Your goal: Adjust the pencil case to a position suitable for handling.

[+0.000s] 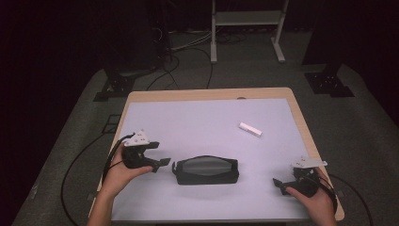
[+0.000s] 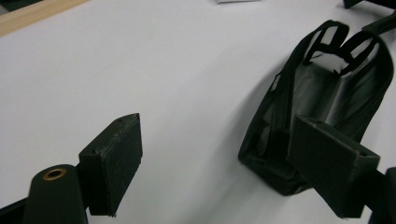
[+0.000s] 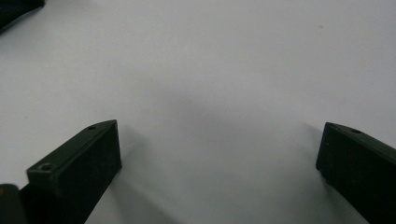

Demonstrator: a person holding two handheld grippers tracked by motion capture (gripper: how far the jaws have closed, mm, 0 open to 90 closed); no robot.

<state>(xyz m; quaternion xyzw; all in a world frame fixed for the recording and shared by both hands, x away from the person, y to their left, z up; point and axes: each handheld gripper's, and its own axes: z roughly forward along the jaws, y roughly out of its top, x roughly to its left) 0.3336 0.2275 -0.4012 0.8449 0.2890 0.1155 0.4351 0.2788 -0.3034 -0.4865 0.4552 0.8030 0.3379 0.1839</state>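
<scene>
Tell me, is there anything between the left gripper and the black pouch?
Nothing visible. The left gripper is open just left of the pouch, with bare white mat between them. In the left gripper view one jaw overlaps the pouch's end without touching it. The small white object lies far off.

A dim lab — floor cables (image 1: 183, 59), stand bases (image 1: 328, 82) (black), a metal rack (image 1: 247, 28).

Black pouch (image 1: 205, 170), white mat (image 1: 207, 127), small white block (image 1: 250, 128).
</scene>
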